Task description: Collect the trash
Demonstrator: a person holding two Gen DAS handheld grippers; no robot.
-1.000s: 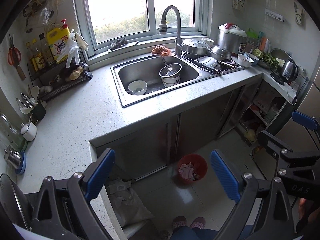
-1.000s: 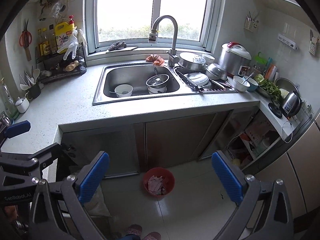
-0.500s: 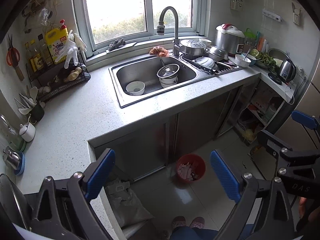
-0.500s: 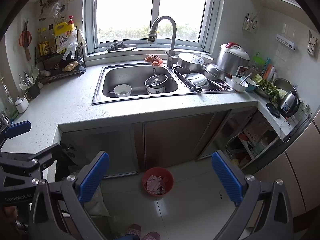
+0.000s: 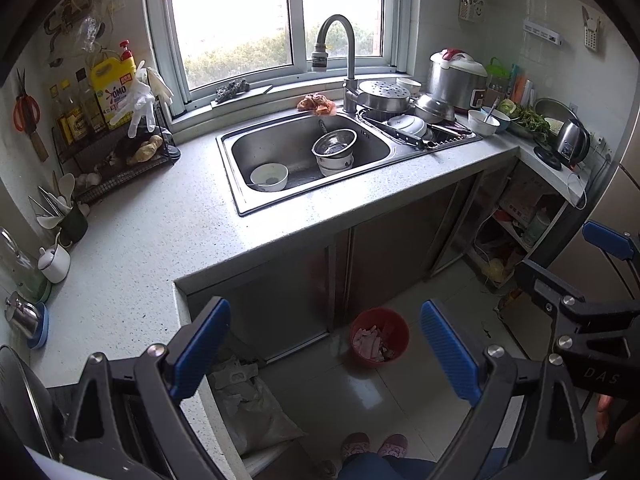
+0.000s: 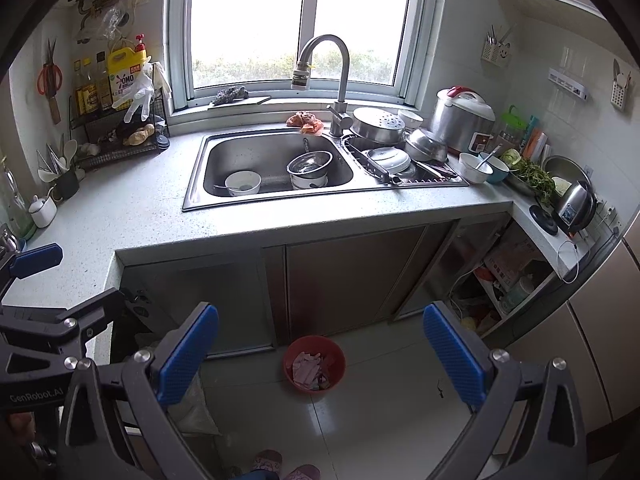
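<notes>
A red trash bin (image 5: 379,337) (image 6: 315,364) stands on the tiled floor in front of the cabinet doors, with pale scraps inside. An orange crumpled wrapper (image 5: 317,104) (image 6: 305,121) lies on the ledge behind the sink (image 5: 230,151) (image 6: 199,170), left of the faucet base. My left gripper (image 5: 326,352) is open and empty, held high above the floor near the counter corner. My right gripper (image 6: 318,356) is open and empty too, hovering above the bin. Each gripper shows at the edge of the other's view.
Bowls sit in the sink; pots and a rice cooker (image 6: 464,120) crowd the drainer to its right. A wire rack (image 5: 116,152) with bottles stands at the left. A kettle (image 6: 574,204) sits far right. A pale bag (image 5: 248,400) lies on the floor. A person's slippers (image 5: 374,444) show below.
Both views have shifted slightly, with the counter and sink sliding a little in frame. Both grippers stay open and empty.
</notes>
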